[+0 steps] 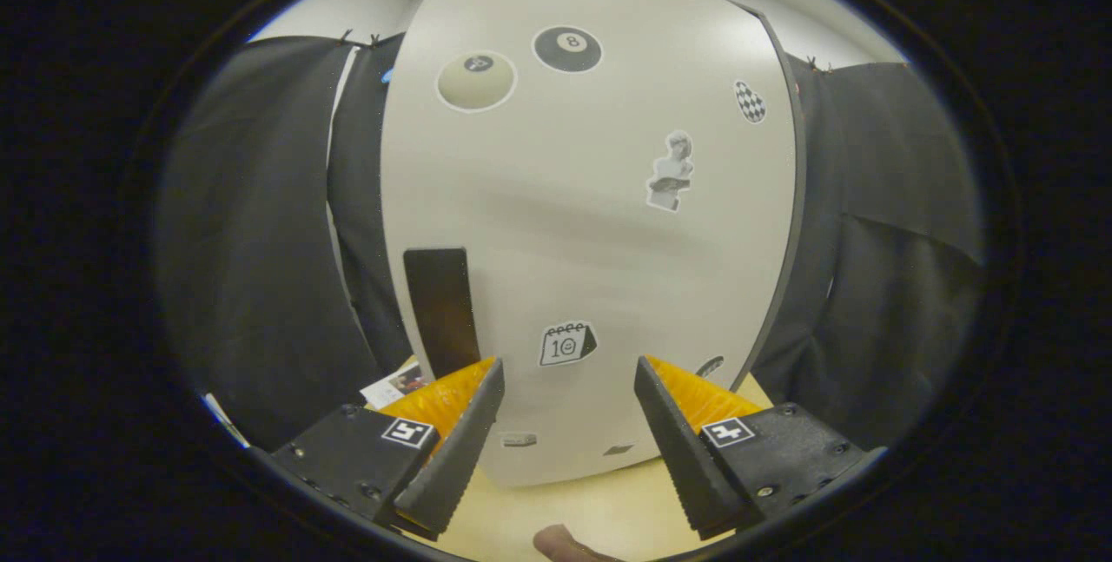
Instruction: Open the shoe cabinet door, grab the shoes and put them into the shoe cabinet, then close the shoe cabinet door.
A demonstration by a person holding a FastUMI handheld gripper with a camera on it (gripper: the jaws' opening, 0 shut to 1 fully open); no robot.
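Clearly the door (591, 223) is shut, a pale panel dotted with stickers that stands upright on the tan surface (573, 519) just ahead of the tool (566, 371). Going from the left: black cloth hangs beside the cabinet, then comes the dark handle (441, 310), a narrow upright strip near the door's left edge, right above the tool's left finger (460, 440). The tool is released, its fingers spread wide with nothing between them but the door's lower face; the right finger (673, 440) points at bare panel well to the right of the handle. That offset is the main risk, I judge: closing from here would pinch air or scrape the flat front, since the handle sits off to the left of the gap. A grip that catches only the strip's edge could slip as the door swings. Pushing forward instead could shove the whole cabinet back on the smooth surface. A fingertip (565, 545) pokes in below the tool. I see no shoes, so where they lie I cannot tell.
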